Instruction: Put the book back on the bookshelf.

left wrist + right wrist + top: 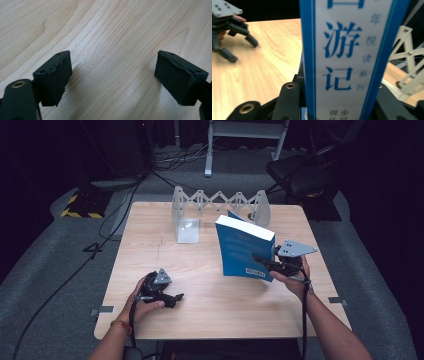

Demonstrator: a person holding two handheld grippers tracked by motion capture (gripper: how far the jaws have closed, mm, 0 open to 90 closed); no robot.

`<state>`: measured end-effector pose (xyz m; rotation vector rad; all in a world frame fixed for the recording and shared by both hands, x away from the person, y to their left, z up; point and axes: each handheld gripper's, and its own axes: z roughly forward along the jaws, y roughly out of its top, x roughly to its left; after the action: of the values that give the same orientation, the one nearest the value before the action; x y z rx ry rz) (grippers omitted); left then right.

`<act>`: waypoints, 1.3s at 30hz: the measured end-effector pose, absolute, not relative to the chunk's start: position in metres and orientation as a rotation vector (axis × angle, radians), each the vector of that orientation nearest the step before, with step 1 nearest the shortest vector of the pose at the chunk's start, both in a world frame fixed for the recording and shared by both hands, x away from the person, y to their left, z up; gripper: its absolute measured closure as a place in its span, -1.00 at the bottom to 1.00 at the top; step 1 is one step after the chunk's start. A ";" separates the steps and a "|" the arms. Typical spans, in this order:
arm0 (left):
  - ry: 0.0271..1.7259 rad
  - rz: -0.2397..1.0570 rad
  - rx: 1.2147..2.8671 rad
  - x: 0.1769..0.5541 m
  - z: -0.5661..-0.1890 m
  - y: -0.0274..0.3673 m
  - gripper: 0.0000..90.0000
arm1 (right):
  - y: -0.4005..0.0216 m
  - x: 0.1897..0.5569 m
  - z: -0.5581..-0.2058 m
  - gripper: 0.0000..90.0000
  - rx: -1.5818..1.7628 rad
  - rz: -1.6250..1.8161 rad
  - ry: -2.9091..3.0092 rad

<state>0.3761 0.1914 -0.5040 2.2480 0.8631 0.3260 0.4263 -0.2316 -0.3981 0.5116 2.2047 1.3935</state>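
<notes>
Both grippers sit near the table's front half. Left gripper (172, 299) rests low over the wooden table (210, 305) near its front-left part, its jaws standing wide apart with only bare wood grain between the pads (53, 77). Right gripper (260, 262), farther in on the right side, is clamped on a blue book (245, 251) held upright and slightly tilted above the tabletop, its white-and-blue spine (347, 57) rising between the jaws. Behind the book, at the far edge, stands a grey expandable book rack (220, 202), well apart from the left gripper.
</notes>
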 end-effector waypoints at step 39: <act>0.809 0.304 2.262 0.376 -0.504 0.191 -0.67 | -0.226 0.510 -0.344 0.39 0.729 1.213 1.955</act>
<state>0.3756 0.1911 -0.5041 2.2621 0.8088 0.3039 0.5097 -0.2257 -0.3435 0.7290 1.9548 1.2129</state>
